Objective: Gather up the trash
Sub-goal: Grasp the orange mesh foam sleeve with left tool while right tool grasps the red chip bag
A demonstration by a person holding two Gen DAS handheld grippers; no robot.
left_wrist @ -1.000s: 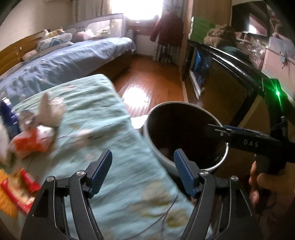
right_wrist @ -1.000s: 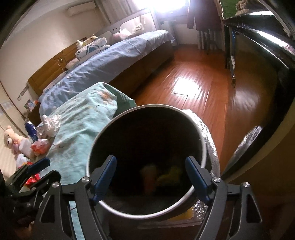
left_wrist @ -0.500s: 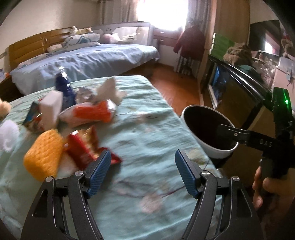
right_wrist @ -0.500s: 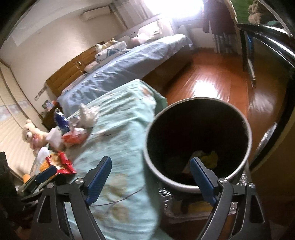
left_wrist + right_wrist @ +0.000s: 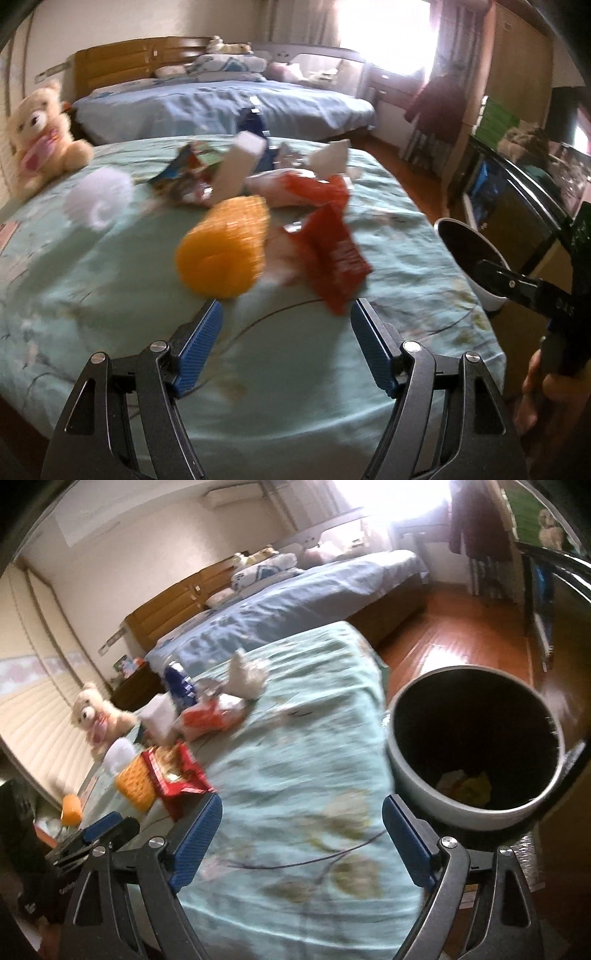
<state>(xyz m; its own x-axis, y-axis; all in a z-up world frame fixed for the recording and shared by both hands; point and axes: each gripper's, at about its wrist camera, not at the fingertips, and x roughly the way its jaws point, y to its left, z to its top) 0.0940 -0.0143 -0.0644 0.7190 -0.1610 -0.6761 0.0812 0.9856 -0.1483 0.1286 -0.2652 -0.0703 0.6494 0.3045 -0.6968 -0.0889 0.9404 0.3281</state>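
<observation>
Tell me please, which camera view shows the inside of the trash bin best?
The right wrist view. There the trash bin shows its whole round opening, with yellow and white scraps lying at the bottom. The left wrist view catches only a part of the bin at the right edge, partly behind the other gripper, and its inside looks only dark.

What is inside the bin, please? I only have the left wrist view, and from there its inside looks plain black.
Observer: The right wrist view looks down into the bin: yellow and white scraps lie at the bottom.
Operator: Thank you. Is the right gripper carrying anything?
Observer: No, the right gripper is open, with only bedcover showing between its pads.
Operator: Is there anything behind the yellow sponge on my side?
Observer: Yes, a small orange object sits near the bed's edge, beyond the yellow sponge.
</observation>
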